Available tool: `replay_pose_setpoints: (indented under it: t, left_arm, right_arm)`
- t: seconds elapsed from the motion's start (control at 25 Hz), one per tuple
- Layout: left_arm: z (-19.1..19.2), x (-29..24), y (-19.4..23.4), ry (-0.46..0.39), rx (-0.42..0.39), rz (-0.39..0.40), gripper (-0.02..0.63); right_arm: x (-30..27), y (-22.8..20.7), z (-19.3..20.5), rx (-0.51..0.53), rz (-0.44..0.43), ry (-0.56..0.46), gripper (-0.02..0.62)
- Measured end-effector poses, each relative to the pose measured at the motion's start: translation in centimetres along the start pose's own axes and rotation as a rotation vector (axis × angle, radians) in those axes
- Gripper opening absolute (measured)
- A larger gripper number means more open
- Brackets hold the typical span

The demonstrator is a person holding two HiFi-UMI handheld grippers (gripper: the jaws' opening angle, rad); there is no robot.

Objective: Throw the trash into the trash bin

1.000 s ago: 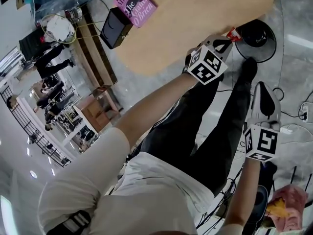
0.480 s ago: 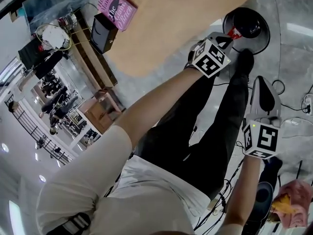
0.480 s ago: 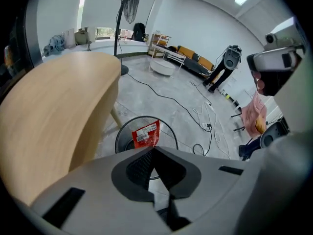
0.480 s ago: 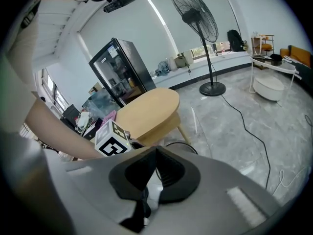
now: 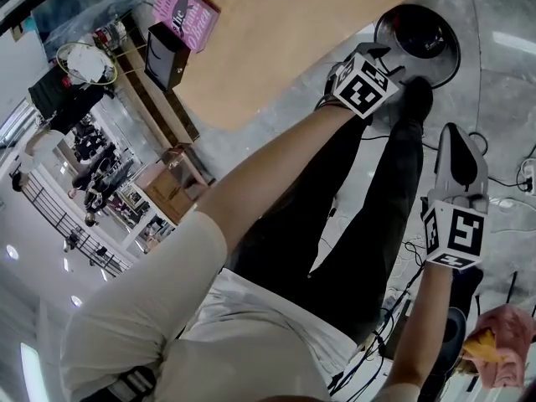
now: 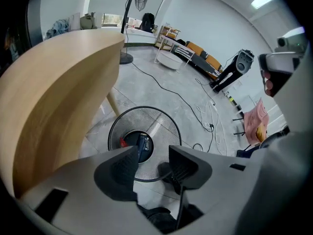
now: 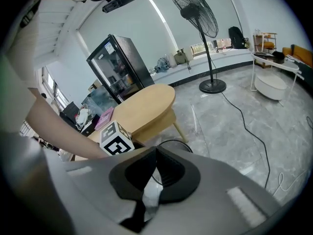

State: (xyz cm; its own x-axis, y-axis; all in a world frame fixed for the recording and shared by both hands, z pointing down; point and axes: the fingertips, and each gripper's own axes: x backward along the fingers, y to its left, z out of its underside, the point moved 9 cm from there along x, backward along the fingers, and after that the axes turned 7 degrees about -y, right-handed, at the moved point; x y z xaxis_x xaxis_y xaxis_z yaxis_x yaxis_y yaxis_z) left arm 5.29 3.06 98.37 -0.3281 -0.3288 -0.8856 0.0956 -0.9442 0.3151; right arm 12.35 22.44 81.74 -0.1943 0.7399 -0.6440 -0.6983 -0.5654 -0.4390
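My left gripper (image 5: 387, 64) hangs just above the rim of the black mesh trash bin (image 5: 444, 57) on the floor. Its jaws are opening and nothing is between them (image 6: 152, 161). Straight below, inside the bin (image 6: 161, 126), lie a red scrap (image 6: 123, 142) and a blue wrapper (image 6: 142, 143). My right gripper (image 5: 457, 132) is held lower right of the bin, over the floor, jaws shut tip to tip (image 7: 155, 152). A pale sliver shows behind those tips; I cannot tell whether it is a thing or the floor.
A round wooden table (image 5: 293, 32) overhangs the bin's left side, with a pink book (image 5: 180, 11) and a black box (image 5: 166, 53) on it. A black shoe (image 5: 417, 99) stands by the bin. Cables (image 5: 519, 174) cross the floor; a standing fan (image 7: 205, 43) is further off.
The left gripper sank toward the bin and its jaws parted; the red scrap that stuck out of them is gone from them. The right gripper also dropped a little.
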Motion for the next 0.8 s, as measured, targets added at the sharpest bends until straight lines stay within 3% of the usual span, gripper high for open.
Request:
replay_pose_setpoints:
  t: [0.48, 0.8]
  left_arm:
    - [-0.9, 2.6, -0.6, -0.065, 0.007, 0.022, 0.219]
    - [-1.6, 8.4, -1.7, -0.146, 0.016, 0.030, 0.219]
  right_arm:
    - [0.0, 0.3, -1.2, 0.055, -0.005, 0.001, 0.011]
    - [1.4, 3.2, -2.9, 0.120, -0.009, -0.006, 0.011]
